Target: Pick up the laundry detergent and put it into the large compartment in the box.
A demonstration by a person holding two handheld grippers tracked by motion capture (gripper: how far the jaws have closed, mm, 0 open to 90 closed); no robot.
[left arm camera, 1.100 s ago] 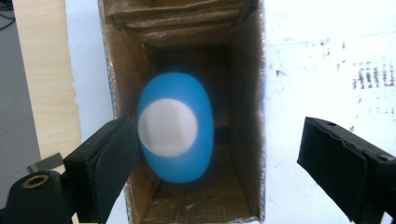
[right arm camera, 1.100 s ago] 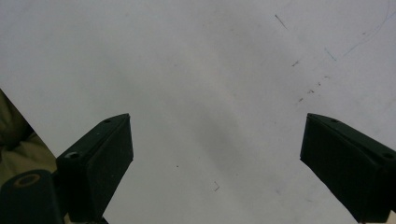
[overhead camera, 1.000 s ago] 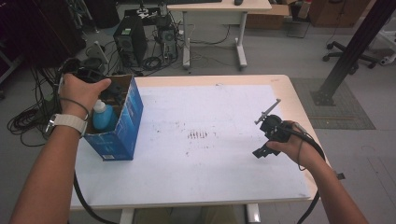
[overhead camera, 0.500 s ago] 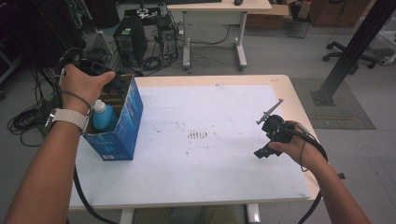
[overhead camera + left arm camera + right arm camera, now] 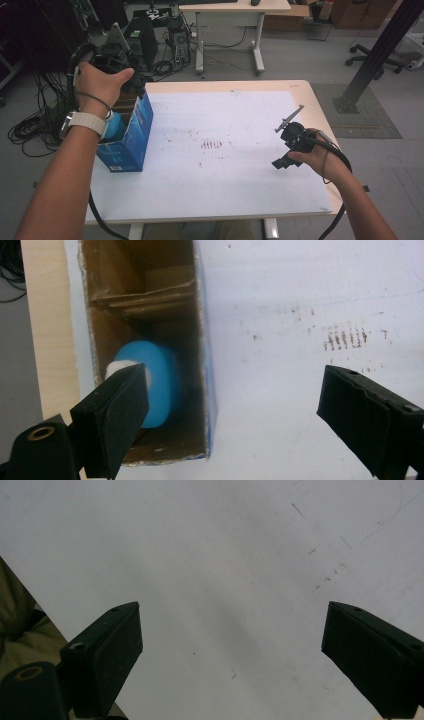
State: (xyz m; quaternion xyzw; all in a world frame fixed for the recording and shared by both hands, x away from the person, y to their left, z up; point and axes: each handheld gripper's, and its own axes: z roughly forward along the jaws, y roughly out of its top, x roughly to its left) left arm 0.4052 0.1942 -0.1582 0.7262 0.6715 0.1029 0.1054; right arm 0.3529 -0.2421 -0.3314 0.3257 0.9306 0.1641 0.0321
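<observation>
Left gripper held above blue carton at worktop left edge; jaws wide apart, nothing held. Blue bottle w/ white cap stands inside carton. Right gripper near right edge, jaws wide apart, empty, over bare worktop.

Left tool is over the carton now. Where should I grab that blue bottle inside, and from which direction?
Probably by its white cap or neck, coming straight down through the open top. The blue bottle stands upright in the blue carton, close between the cardboard walls, so its sides are boxed in and the top is what's exposed. The left tool is open above it; one jaw already overlaps the cap.
</observation>
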